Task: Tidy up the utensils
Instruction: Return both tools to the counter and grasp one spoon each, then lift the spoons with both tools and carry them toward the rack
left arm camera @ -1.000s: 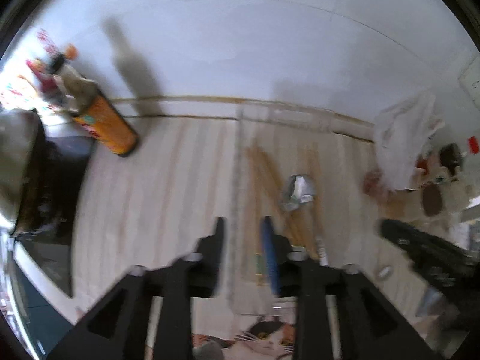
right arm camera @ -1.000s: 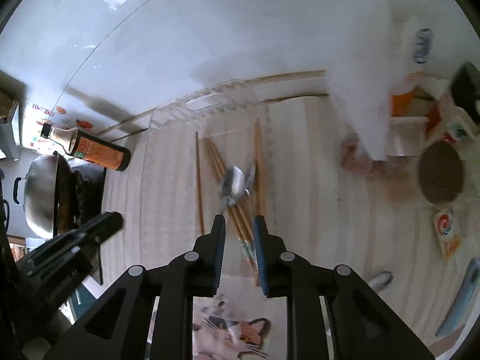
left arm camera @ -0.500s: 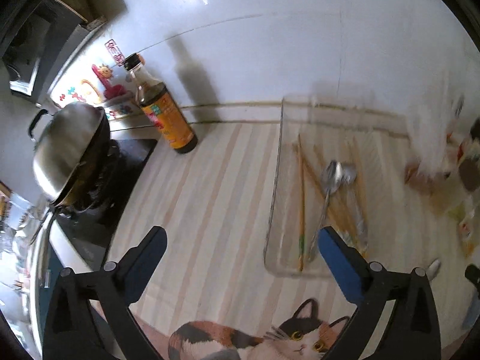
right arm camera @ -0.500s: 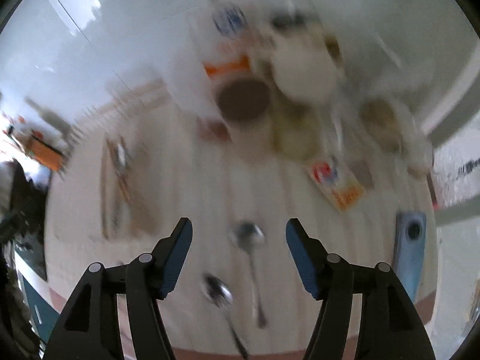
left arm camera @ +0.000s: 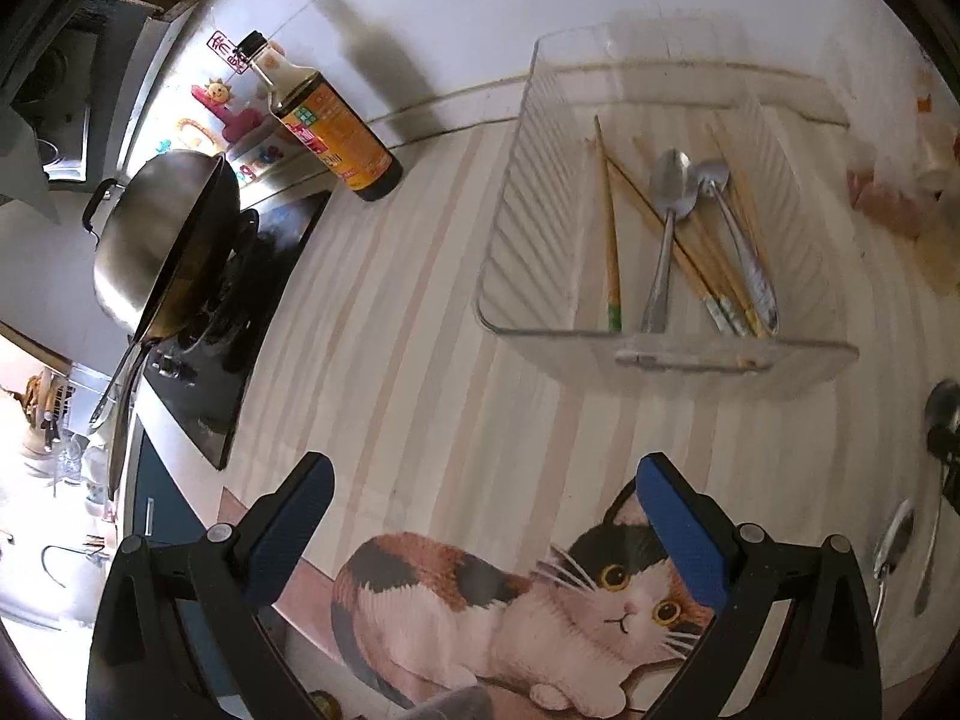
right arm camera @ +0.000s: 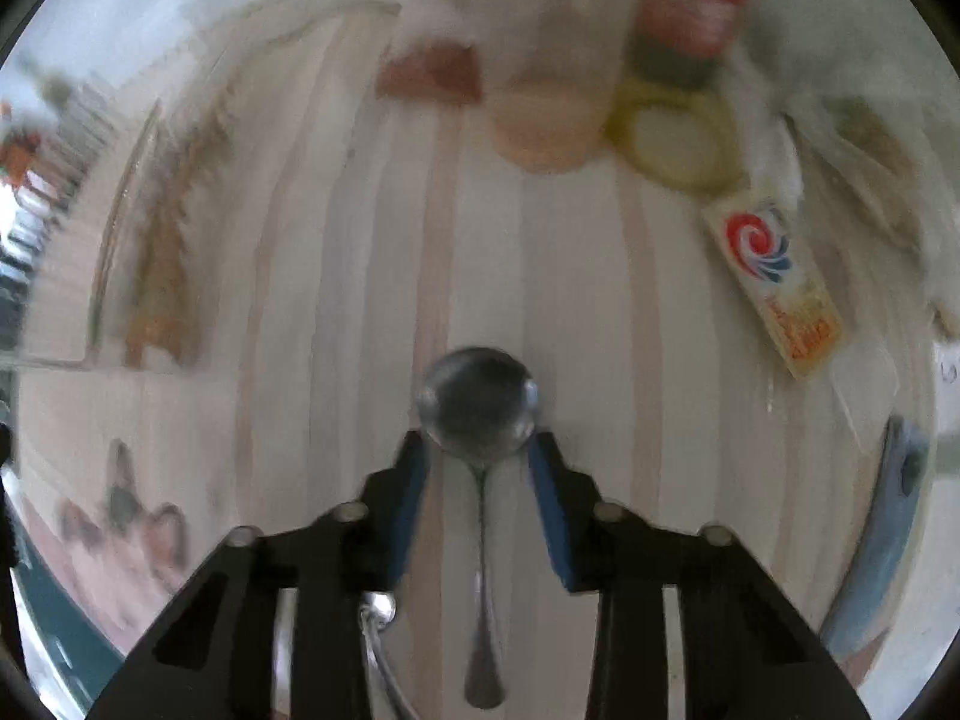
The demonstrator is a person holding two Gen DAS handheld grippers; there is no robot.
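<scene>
- Left wrist view: the clear plastic tray stands at the counter's back edge against the wall, and already collects two steel spoons and a bundle of chopsticks lying lengthwise, so it looks like the sorting bin.
- The left gripper hovers over the cat-print mat at the counter's front edge, its jaws spread fully apart with nothing between them, seemingly waiting its turn.
- A soy sauce bottle and a wok sit towards the left end; loose spoons lie at the right.
- Right wrist view (blurred): the right gripper points steeply down over a loose spoon on the striped counter. Its jaws are closing, the neck lying between the pads; contact is not clear.
- A second spoon lies just beside it.
</scene>
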